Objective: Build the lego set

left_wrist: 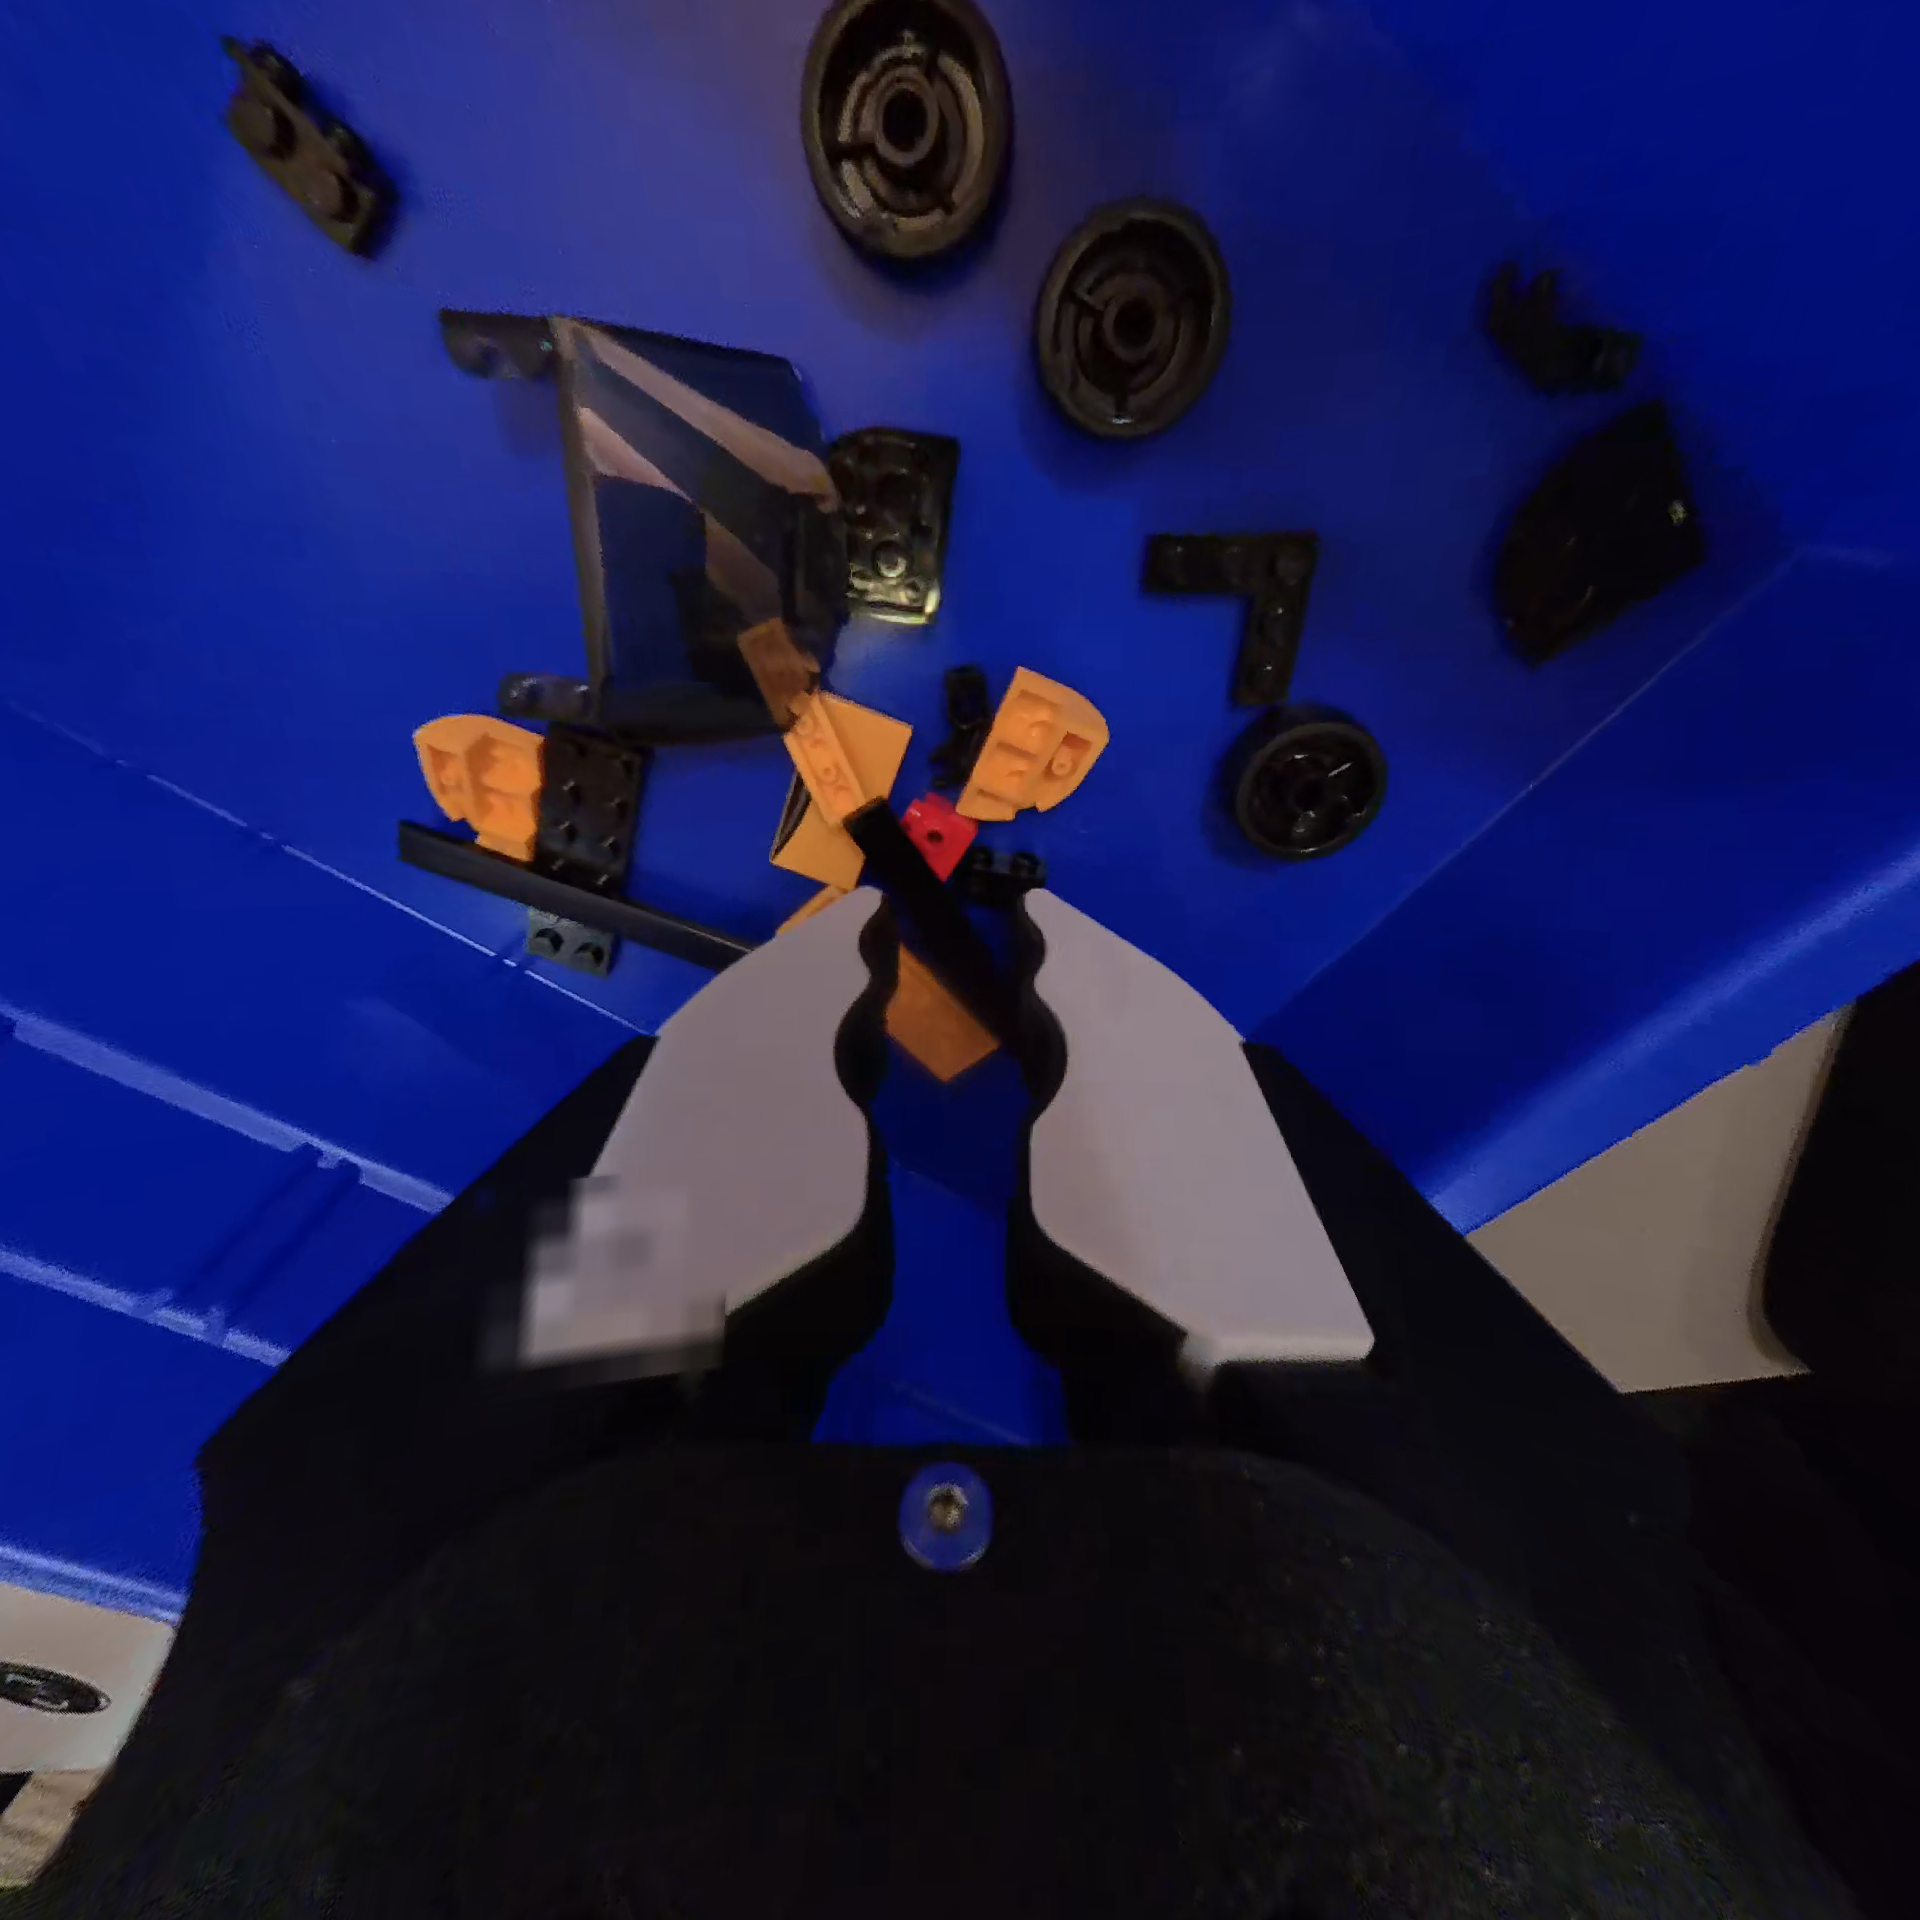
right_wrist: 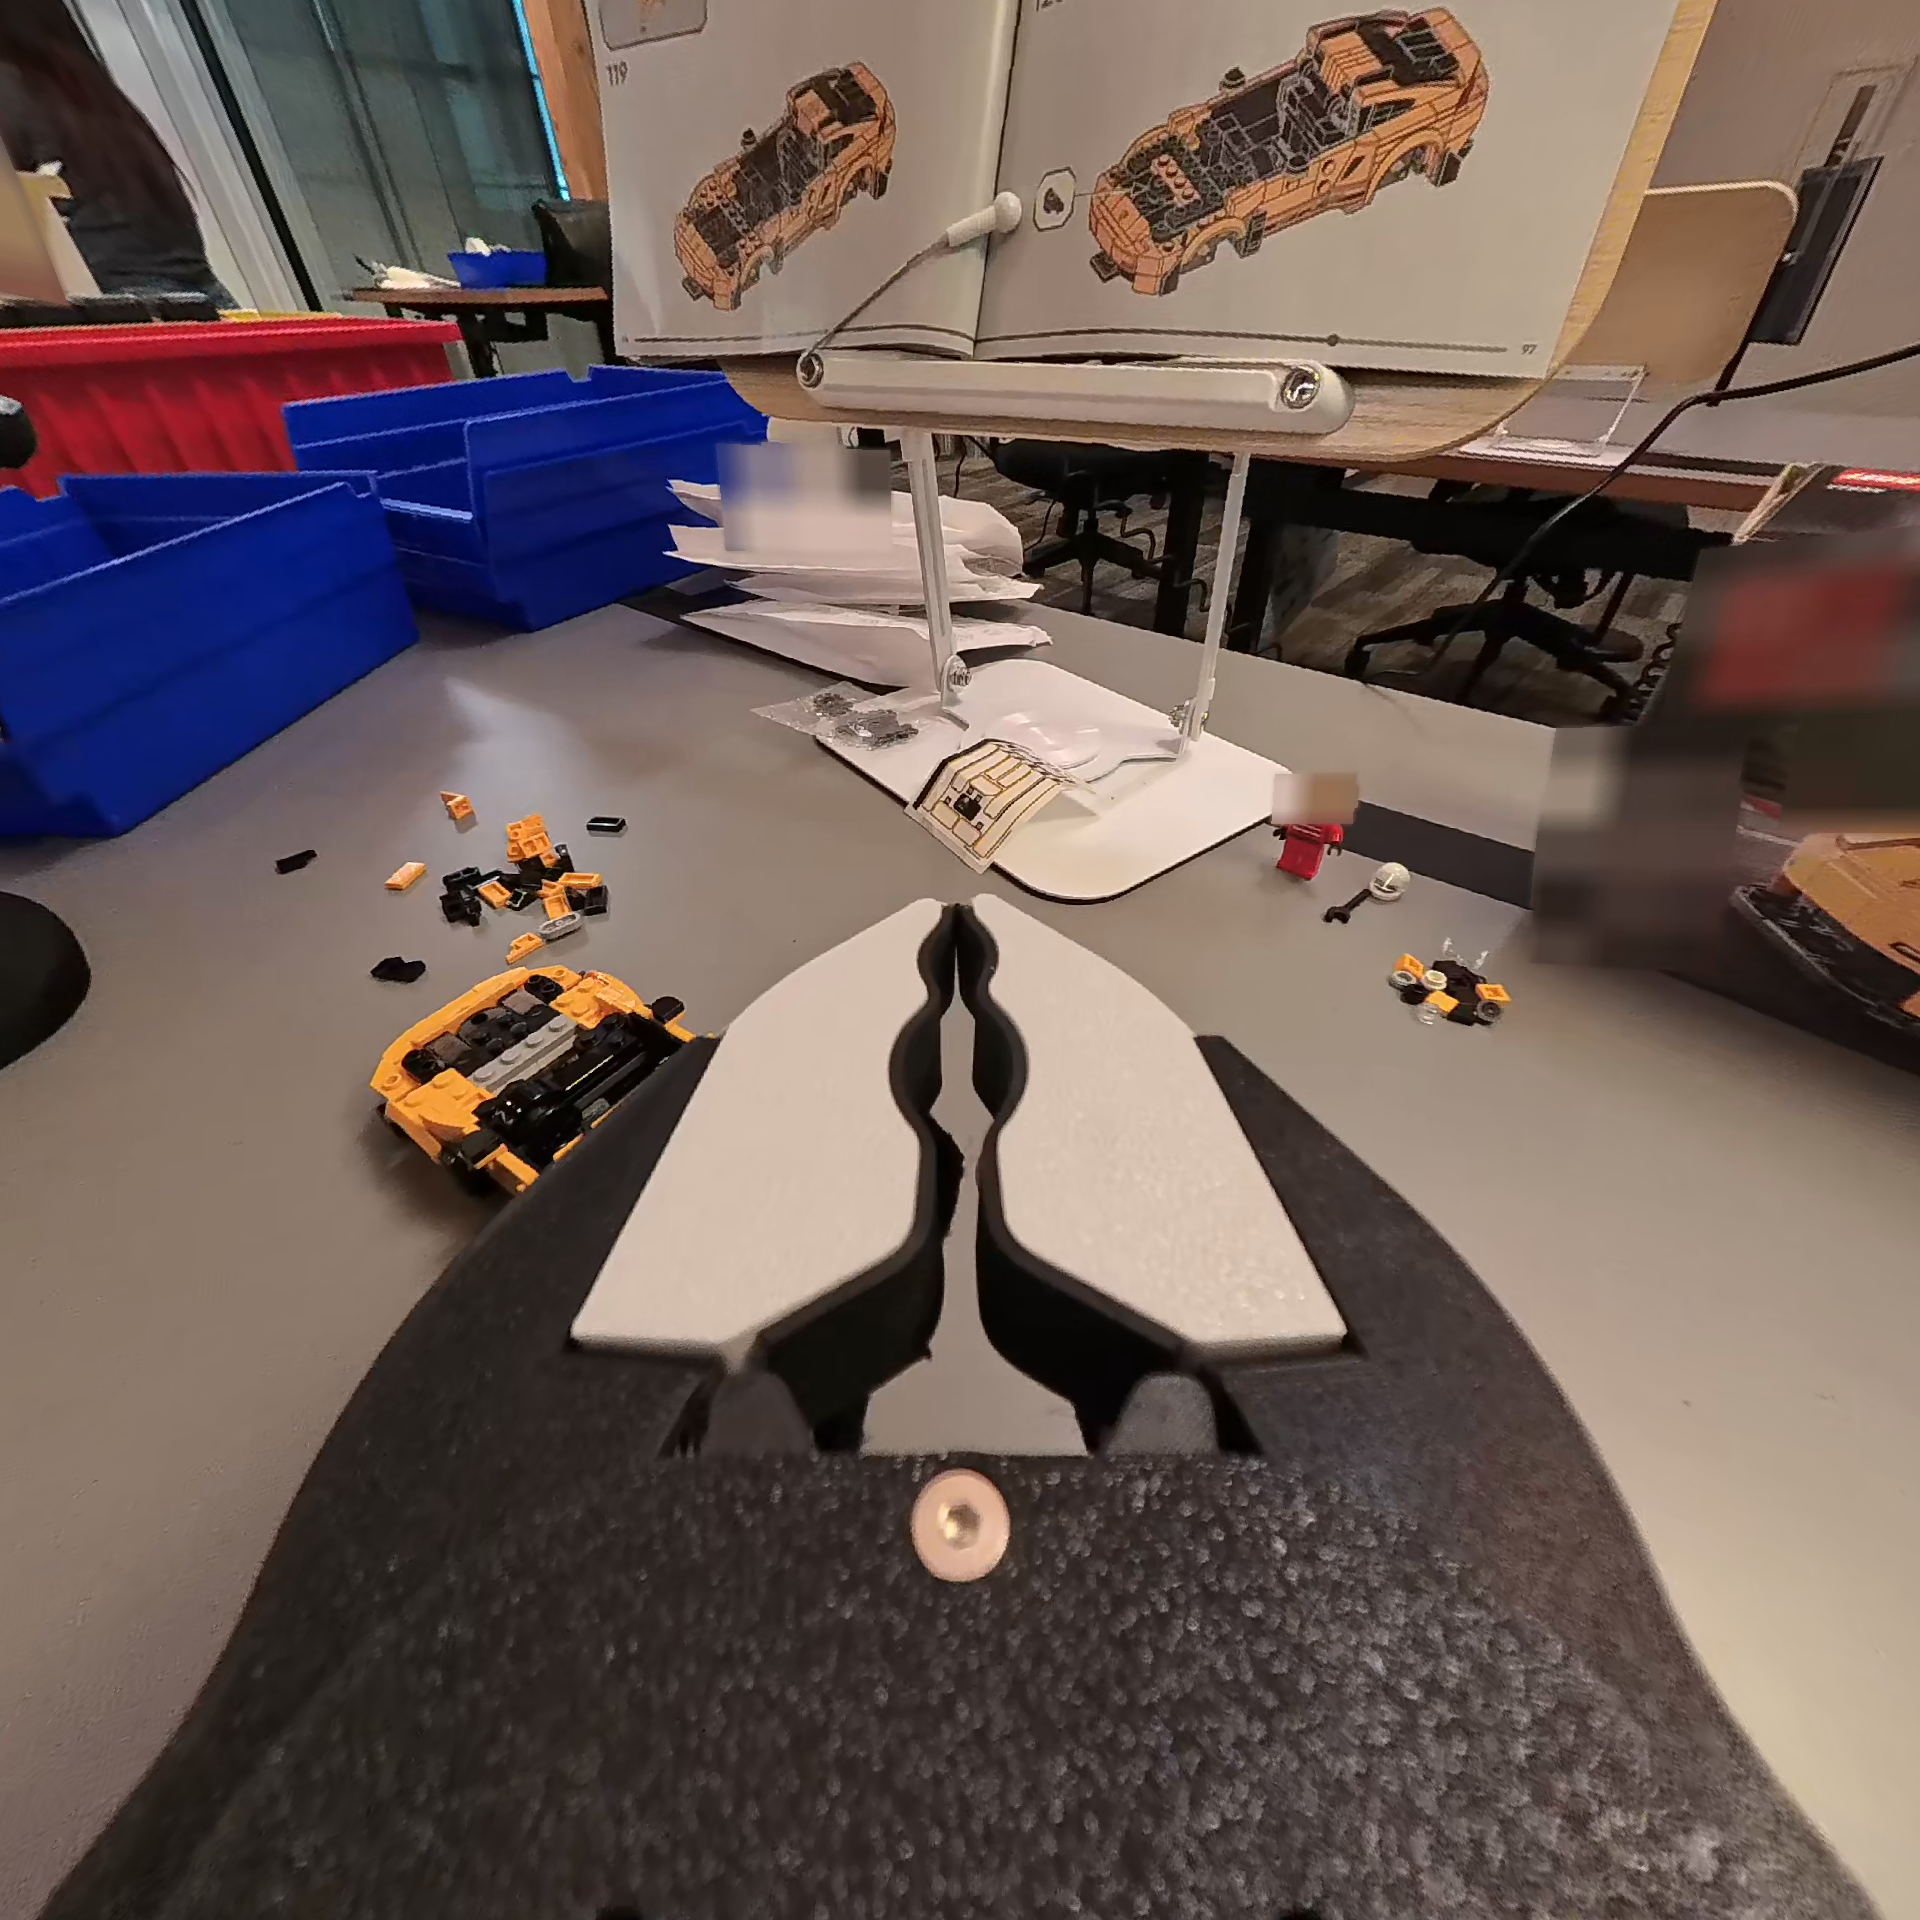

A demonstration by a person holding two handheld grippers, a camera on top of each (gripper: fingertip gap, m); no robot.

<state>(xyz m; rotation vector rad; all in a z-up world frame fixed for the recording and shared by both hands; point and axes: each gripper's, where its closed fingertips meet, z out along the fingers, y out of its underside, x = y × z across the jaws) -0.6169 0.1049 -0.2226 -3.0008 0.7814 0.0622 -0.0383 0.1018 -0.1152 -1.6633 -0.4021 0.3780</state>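
Left claw (left_wrist: 951, 935) down inside a blue bin (left_wrist: 312, 1039), clenched on a thin black bar (left_wrist: 920, 894) above scattered orange and black pieces, right claw (right_wrist: 956, 920) pressed closed on nothing above the grey surface (right_wrist: 1455, 1247), half-built orange car (right_wrist: 520, 1070) lying to its left, instruction booklet (right_wrist: 1091, 177) propped on a stand ahead

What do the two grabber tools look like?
Both look alike. The left gripper and the right gripper each have two pale grey fingers shaped like curved wedges, lined inside with wavy black rubber. They sit in a rough, speckled black body with one round metal screw in the middle. No cables or sleeves show.
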